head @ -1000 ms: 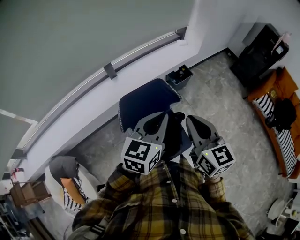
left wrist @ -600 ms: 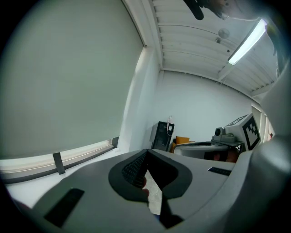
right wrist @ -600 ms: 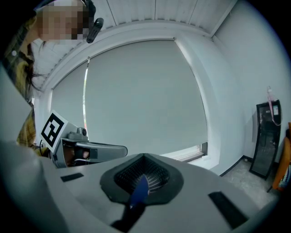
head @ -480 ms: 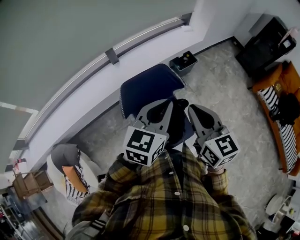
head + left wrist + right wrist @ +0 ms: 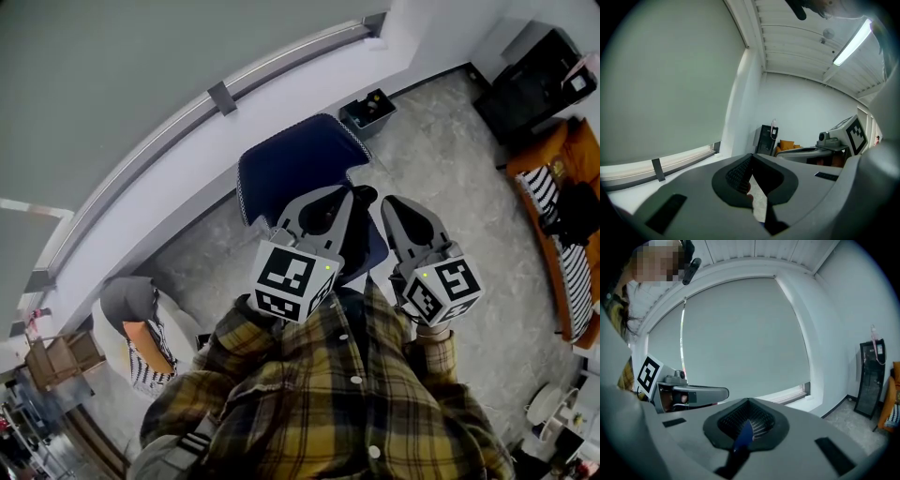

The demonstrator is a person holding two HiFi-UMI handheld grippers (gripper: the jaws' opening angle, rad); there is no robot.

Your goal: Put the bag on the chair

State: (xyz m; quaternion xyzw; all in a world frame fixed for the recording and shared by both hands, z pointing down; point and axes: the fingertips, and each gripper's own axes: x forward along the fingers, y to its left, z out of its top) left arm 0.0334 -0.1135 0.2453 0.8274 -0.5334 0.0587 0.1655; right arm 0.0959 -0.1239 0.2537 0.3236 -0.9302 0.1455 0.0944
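Observation:
A dark blue office chair [image 5: 298, 167] stands by the curved window wall, just ahead of me. I hold both grippers close to my chest above its seat, and both point at the wall. My left gripper [image 5: 345, 195] is shut with nothing in it, and its pads [image 5: 740, 174] meet. My right gripper [image 5: 394, 206] is also shut and empty; through its jaw gap I see only a blue sliver [image 5: 743, 436]. A black bag-like thing [image 5: 574, 214] lies on the orange sofa [image 5: 548, 155] at the far right, well away from both grippers.
A small black bin [image 5: 367, 111] sits at the wall behind the chair. A white armchair [image 5: 141, 342] with a grey thing and cushions is at the left. A black cabinet [image 5: 536, 80] stands in the right corner. A person in a plaid shirt [image 5: 328, 394] fills the lower view.
The grippers stay shut and held together at the chest. The head view has shifted a little, so the chair and wall sit slightly higher in the frame.

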